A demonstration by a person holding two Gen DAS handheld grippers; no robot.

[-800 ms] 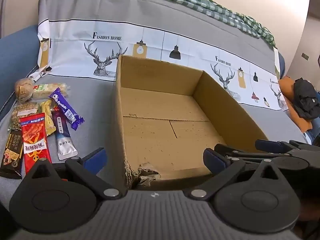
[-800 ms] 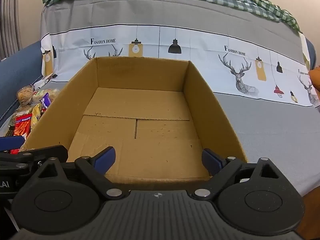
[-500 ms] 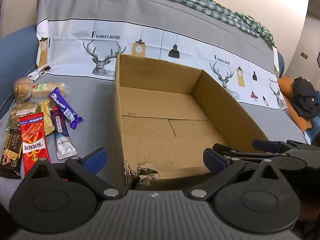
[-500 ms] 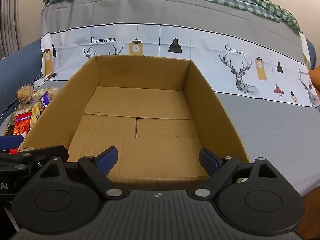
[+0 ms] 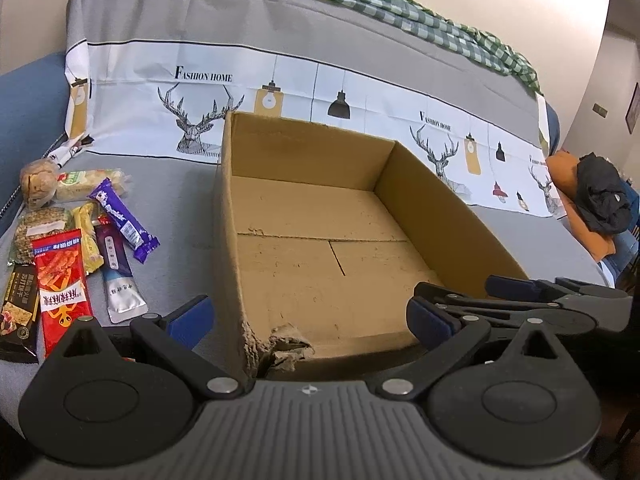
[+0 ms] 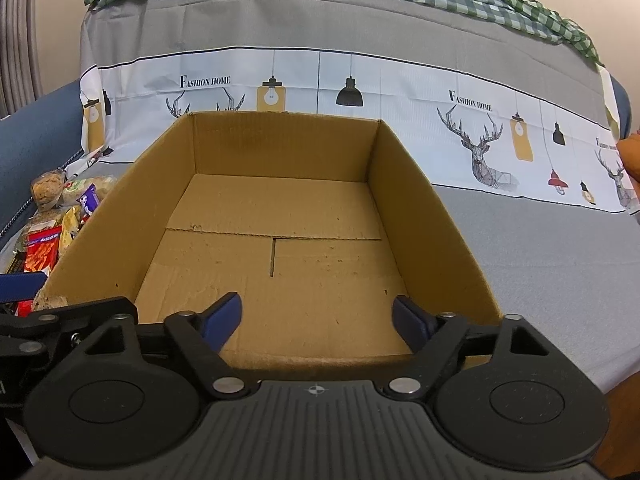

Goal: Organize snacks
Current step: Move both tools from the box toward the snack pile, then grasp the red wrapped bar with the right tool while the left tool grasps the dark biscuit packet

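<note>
A sofa covered by a grey cloth (image 6: pixel 540 248) with a white printed band of deer heads and hanging lamps fills both views, and a green checked cloth (image 5: pixel 400 4) is draped along the top of its backrest. An open cardboard box (image 6: pixel 420 208) is set on the seat; its inside is bare, and its near left corner (image 5: pixel 276 344) is torn and crumpled. At the far right of the left wrist view an orange cushion (image 5: pixel 580 224) is seen with a black garment (image 5: pixel 600 196) lying on it. The snacks are spread on the seat just left of the box, outside it: a red packet (image 5: pixel 60 284) with a black packet (image 5: pixel 18 312) beside it, a silver and dark sachet (image 5: pixel 118 276), a purple bar (image 5: pixel 122 220) laid at an angle, a yellow wrapped piece (image 5: pixel 88 240), a pale green-labelled packet (image 5: pixel 86 184) and two round brownish cakes in clear wrap (image 5: pixel 36 184). The left gripper (image 5: pixel 308 316) is held over the box's near left corner with its jaws spread wide, one finger outside the left wall and one above the floor, nothing between them. The right gripper (image 6: pixel 318 314) is held above the box's near edge, its jaws parted and nothing gripped; they have just been closing somewhat.
</note>
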